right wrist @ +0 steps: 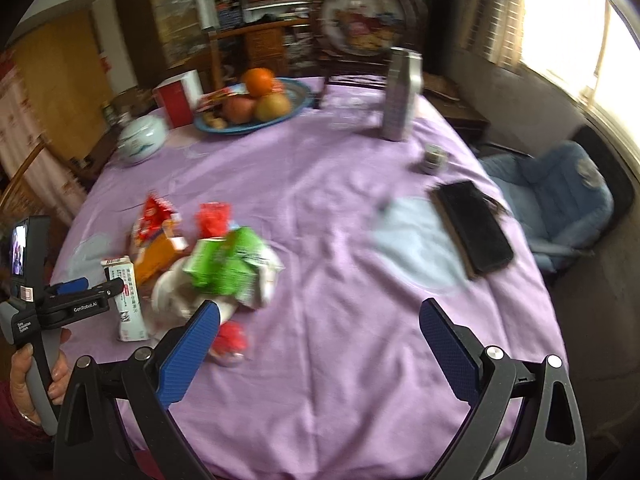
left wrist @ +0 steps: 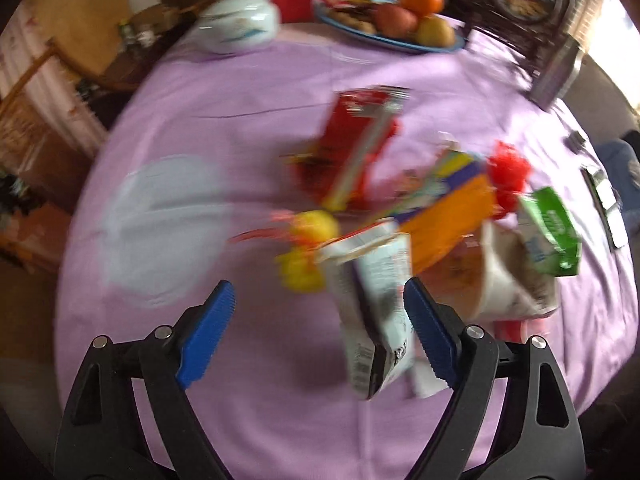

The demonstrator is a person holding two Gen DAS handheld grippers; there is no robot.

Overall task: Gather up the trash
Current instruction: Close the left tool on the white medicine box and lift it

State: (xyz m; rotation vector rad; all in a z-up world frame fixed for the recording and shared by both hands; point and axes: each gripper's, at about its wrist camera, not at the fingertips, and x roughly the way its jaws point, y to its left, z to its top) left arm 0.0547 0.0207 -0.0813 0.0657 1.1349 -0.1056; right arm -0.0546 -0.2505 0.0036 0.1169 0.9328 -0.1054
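Note:
A heap of trash lies on the purple tablecloth (left wrist: 256, 152): a red packet (left wrist: 356, 140), an orange box (left wrist: 448, 220), a green carton (left wrist: 552, 228), a yellow wrapper (left wrist: 308, 248) and a crumpled white paper cup (left wrist: 508, 280). A white drink carton (left wrist: 380, 308) stands upright between the jaws of my left gripper (left wrist: 318, 332). The carton sits close against the right pad and far from the left pad, so this gripper is open. In the right wrist view the same carton (right wrist: 128, 300) and left gripper (right wrist: 100, 286) appear at left, held by a hand (right wrist: 36, 372). My right gripper (right wrist: 318, 348) is open over bare cloth, with a small red scrap (right wrist: 230, 340) beside its left pad.
At the far side stand a blue fruit plate (right wrist: 296, 100), a red box (right wrist: 178, 98), a white lidded bowl (right wrist: 142, 138) and a metal bottle (right wrist: 400, 96). A small jar (right wrist: 434, 158) and a black phone (right wrist: 474, 228) lie at right. A blue cushioned chair (right wrist: 560, 200) stands beyond the table edge.

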